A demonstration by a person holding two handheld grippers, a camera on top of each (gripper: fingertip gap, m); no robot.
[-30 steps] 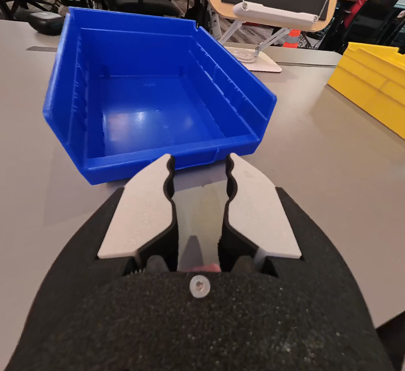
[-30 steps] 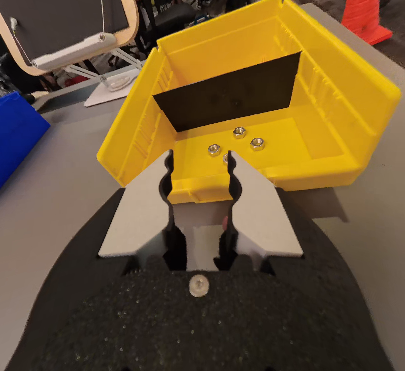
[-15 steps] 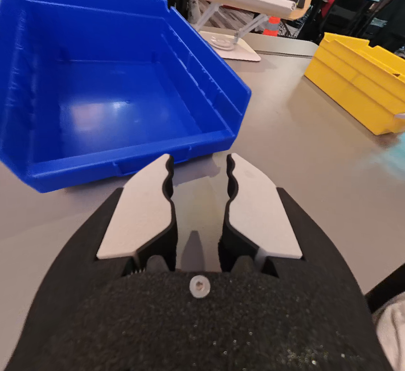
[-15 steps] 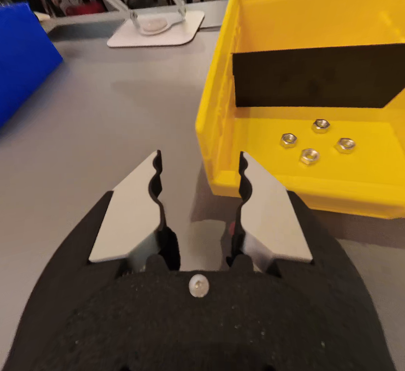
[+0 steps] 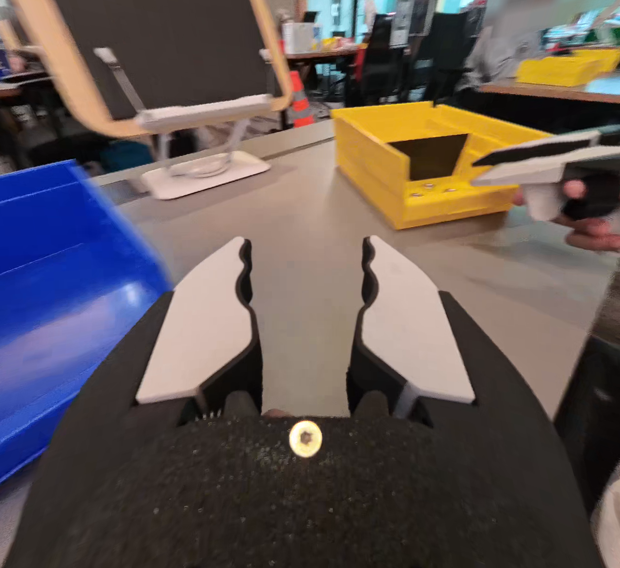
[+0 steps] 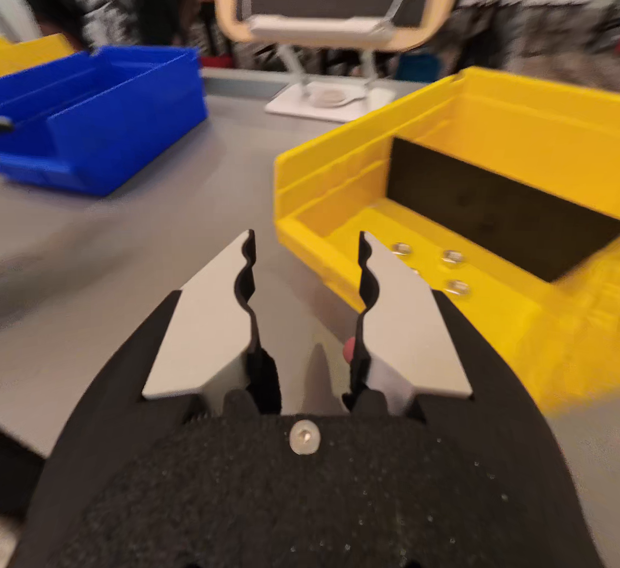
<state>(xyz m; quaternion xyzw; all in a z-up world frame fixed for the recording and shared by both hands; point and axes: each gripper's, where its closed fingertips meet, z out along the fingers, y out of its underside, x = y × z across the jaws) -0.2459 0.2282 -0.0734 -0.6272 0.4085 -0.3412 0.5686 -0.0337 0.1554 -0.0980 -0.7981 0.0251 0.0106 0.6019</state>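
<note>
While four small metal nuts [image 6: 451, 256] lie loose on the floor of the yellow bin [image 6: 335, 169], just in front of its black divider [image 6: 496, 209], neither claw touches them. Nearest is the right gripper [image 6: 304, 237], fingers spread apart with nothing between them, its tips poised over the grey table [image 6: 214, 216] just beside the bin's near-left corner — one nut partly hidden behind the right finger. From the left wrist view that gripper [image 5: 478, 172] reaches in above the bin's front, a hand [image 5: 590, 213] gripping it. The left gripper [image 5: 306, 243] hangs open and empty over bare table, the blue bin [image 5: 60, 283] close on its left. Behind stands a wood-framed dark panel [image 5: 161, 31] on a white stand.
</note>
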